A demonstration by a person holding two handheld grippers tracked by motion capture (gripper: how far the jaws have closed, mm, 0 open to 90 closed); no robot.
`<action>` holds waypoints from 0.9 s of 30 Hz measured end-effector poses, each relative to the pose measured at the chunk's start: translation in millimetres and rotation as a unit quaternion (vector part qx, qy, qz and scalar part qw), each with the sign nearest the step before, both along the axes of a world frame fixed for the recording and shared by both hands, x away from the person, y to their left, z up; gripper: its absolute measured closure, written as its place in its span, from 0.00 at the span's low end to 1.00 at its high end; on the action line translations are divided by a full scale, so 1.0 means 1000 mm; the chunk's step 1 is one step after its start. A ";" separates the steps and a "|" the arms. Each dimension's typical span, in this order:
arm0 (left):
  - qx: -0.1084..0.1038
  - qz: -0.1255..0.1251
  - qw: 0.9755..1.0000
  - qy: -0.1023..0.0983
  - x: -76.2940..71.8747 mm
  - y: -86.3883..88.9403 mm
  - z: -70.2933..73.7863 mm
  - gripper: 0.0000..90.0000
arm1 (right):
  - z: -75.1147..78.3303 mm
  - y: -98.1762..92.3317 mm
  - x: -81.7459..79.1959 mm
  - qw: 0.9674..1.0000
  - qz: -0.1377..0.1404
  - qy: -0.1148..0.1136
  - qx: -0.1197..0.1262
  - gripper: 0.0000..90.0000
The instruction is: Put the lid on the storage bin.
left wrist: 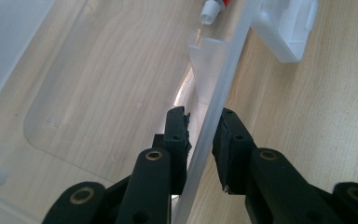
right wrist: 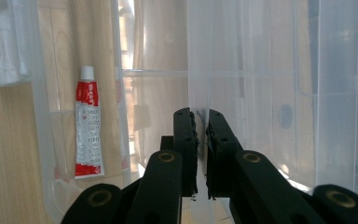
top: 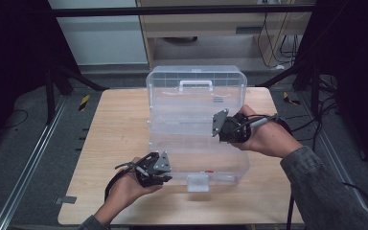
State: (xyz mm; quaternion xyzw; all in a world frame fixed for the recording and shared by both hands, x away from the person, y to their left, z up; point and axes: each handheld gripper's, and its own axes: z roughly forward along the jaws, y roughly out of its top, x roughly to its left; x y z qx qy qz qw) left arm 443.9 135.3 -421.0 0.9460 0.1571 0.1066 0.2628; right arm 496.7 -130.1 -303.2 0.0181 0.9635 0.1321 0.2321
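While both hands work at the table:
Box: clear plastic box (top: pixel 196 129) mid-table, lid (top: pixel 196 86) raised at the far side.
Left gripper (top: pixel 155 172): jaws straddle the box's near-left wall (left wrist: pixel 214 112), narrowly apart; contact unclear.
Right gripper (top: pixel 220 127): jaws nearly closed, pinching the lid's thin right edge (right wrist: pixel 200 93).
Room: bare wood (top: pixel 120 129) left of the box.
Writing: red-and-white tube (right wrist: pixel 87 126) inside; print unreadable.
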 end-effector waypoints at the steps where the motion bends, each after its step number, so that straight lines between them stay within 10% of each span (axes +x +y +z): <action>1: -0.002 -0.005 1.000 -0.001 0.001 0.000 0.000 0.83 | 0.000 -0.001 -0.002 1.000 0.004 0.004 0.005 0.95; 27: -0.008 -0.018 1.000 -0.014 0.001 0.004 -0.001 0.82 | -0.011 -0.005 -0.021 1.000 0.006 0.013 0.000 0.93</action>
